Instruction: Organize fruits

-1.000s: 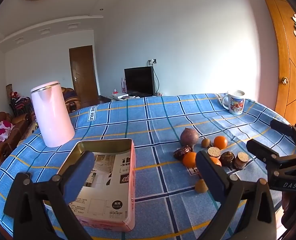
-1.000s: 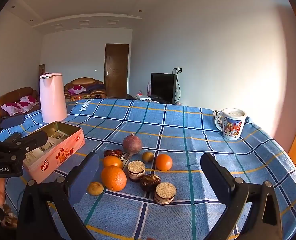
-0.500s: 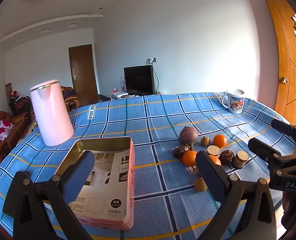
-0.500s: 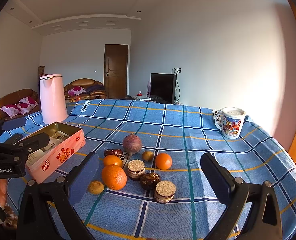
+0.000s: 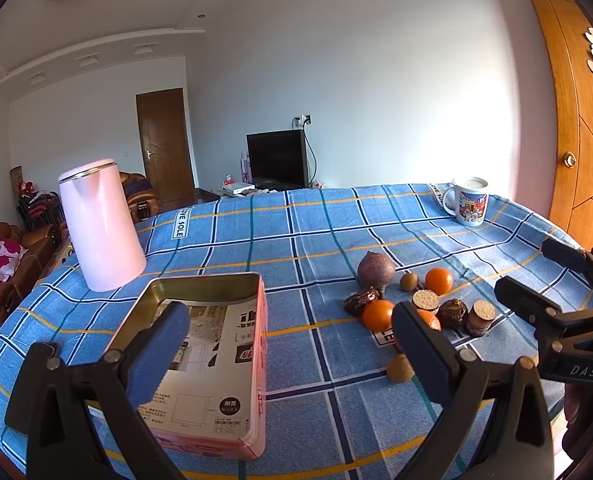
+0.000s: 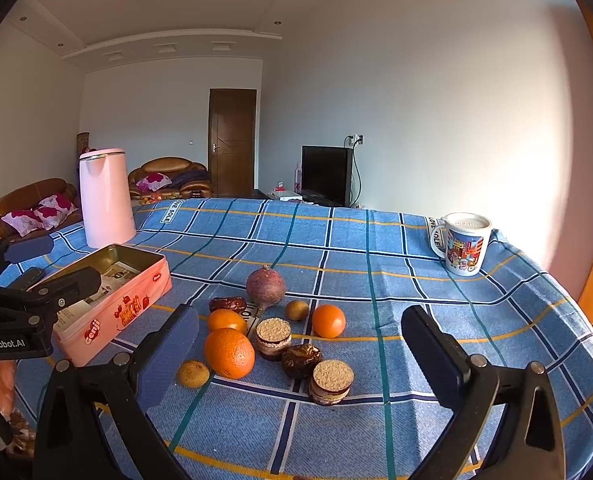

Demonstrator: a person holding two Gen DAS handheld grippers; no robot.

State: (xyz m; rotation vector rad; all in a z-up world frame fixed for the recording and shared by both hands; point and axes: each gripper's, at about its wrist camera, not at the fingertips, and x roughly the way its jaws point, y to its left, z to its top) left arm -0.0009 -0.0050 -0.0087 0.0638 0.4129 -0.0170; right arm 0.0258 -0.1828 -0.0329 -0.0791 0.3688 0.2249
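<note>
Both the right gripper [image 6: 298,346] and left gripper [image 5: 286,340] hang wide and empty above the bench [image 6: 436,280]. Just beyond, the fruits [image 6: 229,353] lie clustered beside the open pink tin [image 6: 112,300]. Judged stage: pre-grasp; next, descend onto one fruit.

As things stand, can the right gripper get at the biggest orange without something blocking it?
Probably yes. The right gripper is open, and the biggest orange sits at the near edge of the pile, with only bare tablecloth on the near side. A small brown fruit lies close beside it.
</note>
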